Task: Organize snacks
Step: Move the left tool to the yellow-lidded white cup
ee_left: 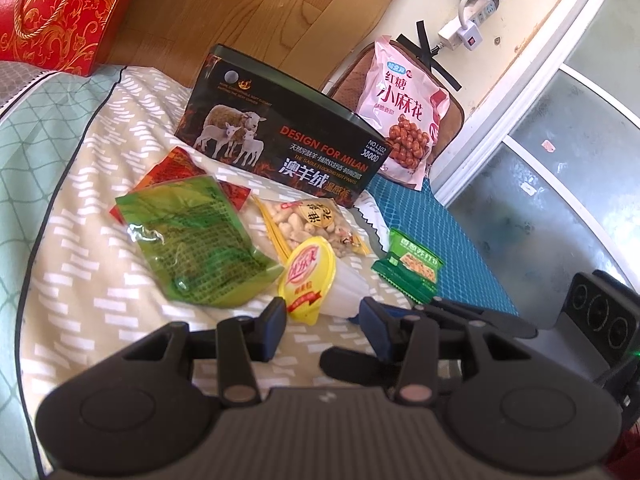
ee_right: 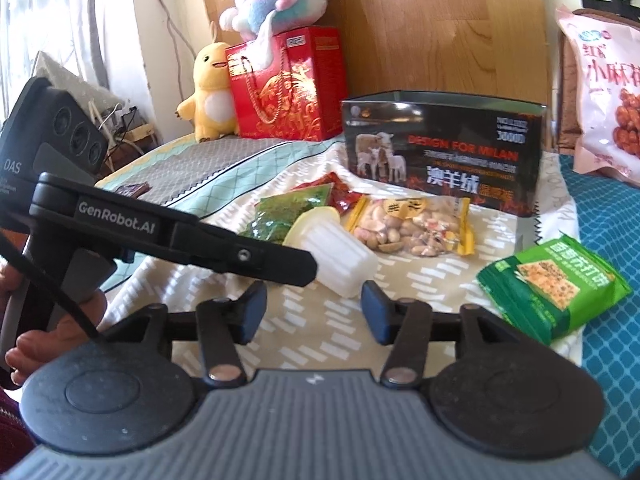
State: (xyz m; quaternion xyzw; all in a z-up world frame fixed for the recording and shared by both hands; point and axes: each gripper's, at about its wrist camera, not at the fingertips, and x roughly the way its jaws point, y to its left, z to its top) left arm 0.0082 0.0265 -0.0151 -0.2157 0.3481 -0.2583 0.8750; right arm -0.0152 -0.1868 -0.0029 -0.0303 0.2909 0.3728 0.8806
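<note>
both grippers hover low over the bedspread [ee_left: 80,216]: left gripper [ee_left: 323,322] at its narrowest and right gripper [ee_right: 314,310] spread, neither holding anything. jelly cup [ee_right: 334,258] lies tipped beside the peanut packet [ee_right: 412,226], before the black box [ee_right: 444,152]. judged light, smooth and crushable; take it across its ribbed sides.

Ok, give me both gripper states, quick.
Left gripper: closed on the jelly cup, just at the fingertips, as far as shows.
Right gripper: open, holding nothing.
</note>
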